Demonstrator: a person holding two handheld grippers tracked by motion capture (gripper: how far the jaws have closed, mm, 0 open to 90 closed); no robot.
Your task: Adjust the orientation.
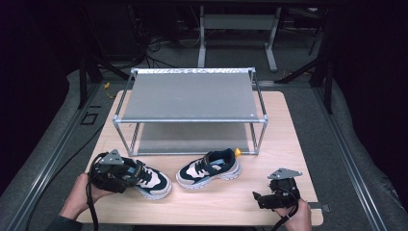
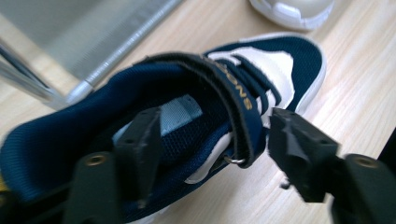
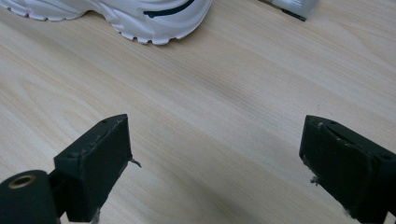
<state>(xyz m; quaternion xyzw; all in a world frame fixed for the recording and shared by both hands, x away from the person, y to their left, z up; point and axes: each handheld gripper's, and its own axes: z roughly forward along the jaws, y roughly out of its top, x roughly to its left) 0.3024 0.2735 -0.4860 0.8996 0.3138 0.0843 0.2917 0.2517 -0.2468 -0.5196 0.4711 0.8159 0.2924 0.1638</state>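
Both hands sit at the near edge of the table [image 1: 293, 120], one gripper each, so starting there and working down in size. Biggest thing on the wood is the two-level metal rack [image 1: 192, 98] at the far side, both shelves bare as far as I can see. Next, the pair of navy and white kids' sneakers between rack and hands: the right sneaker [image 1: 209, 168] sits mid-table on its own, while the left sneaker [image 1: 149, 179] is near the left edge.

That left sneaker is the one being worked. The left gripper [image 2: 215, 144] straddles its side wall, one jaw down inside the opening, the other outside by the strap [image 2: 236, 100]. I can't tell if the pads are pressing yet. The right gripper [image 3: 215, 163] hovers over bare wood at the near right, jaws spread, nothing between them.

Handling guess: light, soft mesh upper that'll squash under a pinch, so the padded collar wall looks the sensible grab. The rubbery sole seems stiffer but too wide.
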